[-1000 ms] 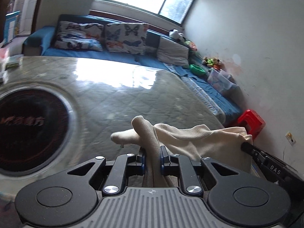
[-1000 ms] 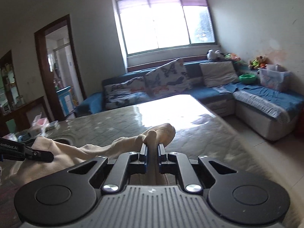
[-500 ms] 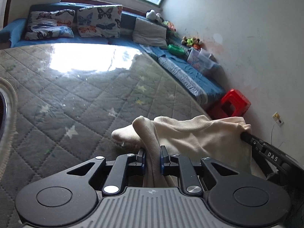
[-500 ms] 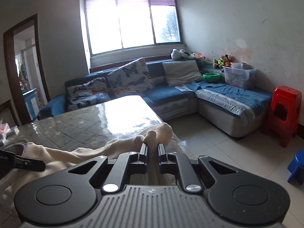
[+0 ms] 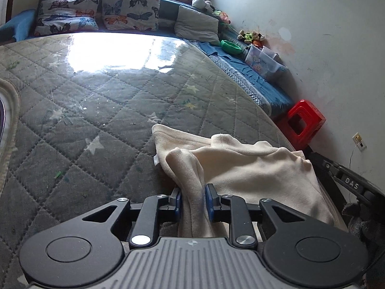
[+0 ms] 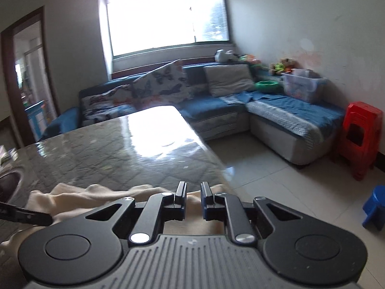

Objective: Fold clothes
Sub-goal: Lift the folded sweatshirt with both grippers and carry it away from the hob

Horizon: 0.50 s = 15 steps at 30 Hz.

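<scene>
A cream fleece garment (image 5: 243, 163) lies bunched at the near right edge of the quilted grey table (image 5: 96, 110). My left gripper (image 5: 192, 198) is shut on a fold of the garment that runs up between its fingers. In the right wrist view the garment (image 6: 96, 193) lies below and behind my right gripper (image 6: 193, 192), whose jaws stand slightly apart with nothing between them. The right gripper's body shows at the right edge of the left wrist view (image 5: 351, 183). The left gripper's finger (image 6: 26, 215) shows at the left edge of the right wrist view.
A blue sofa (image 6: 216, 106) with butterfly cushions (image 5: 130, 10) runs along the far side and right wall. A red stool (image 6: 361, 139) and a blue stool (image 6: 375, 207) stand on the tiled floor. A round dark inset (image 6: 8, 185) is in the table at left.
My right gripper has opened and let go of the garment, which dropped onto the table edge. The left gripper still holds its fold and has lowered toward the table.
</scene>
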Each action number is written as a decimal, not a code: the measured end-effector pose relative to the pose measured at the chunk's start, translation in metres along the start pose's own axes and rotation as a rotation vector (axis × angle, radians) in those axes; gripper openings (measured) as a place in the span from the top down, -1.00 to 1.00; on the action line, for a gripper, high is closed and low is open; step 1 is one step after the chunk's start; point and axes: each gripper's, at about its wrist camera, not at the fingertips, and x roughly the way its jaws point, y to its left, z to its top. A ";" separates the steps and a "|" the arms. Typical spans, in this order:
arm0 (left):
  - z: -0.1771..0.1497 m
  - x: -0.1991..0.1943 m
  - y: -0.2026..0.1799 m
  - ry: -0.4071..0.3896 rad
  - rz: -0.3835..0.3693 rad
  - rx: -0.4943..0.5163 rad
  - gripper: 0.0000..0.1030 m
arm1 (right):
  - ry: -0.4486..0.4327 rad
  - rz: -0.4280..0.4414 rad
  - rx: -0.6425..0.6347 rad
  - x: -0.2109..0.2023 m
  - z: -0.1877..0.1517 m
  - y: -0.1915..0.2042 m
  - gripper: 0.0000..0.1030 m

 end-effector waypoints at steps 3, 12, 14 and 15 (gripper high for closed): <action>-0.001 -0.001 0.001 0.014 -0.019 0.006 0.59 | 0.038 0.024 -0.036 0.015 -0.003 0.013 0.74; -0.007 -0.012 -0.002 0.011 0.006 0.083 0.39 | 0.100 0.003 -0.069 0.009 -0.022 0.020 0.74; -0.004 -0.014 -0.001 -0.010 0.033 0.089 0.39 | 0.100 -0.006 -0.072 0.006 -0.020 0.019 0.73; -0.002 -0.015 0.000 -0.022 0.050 0.088 0.41 | 0.093 -0.008 -0.071 0.005 -0.019 0.021 0.73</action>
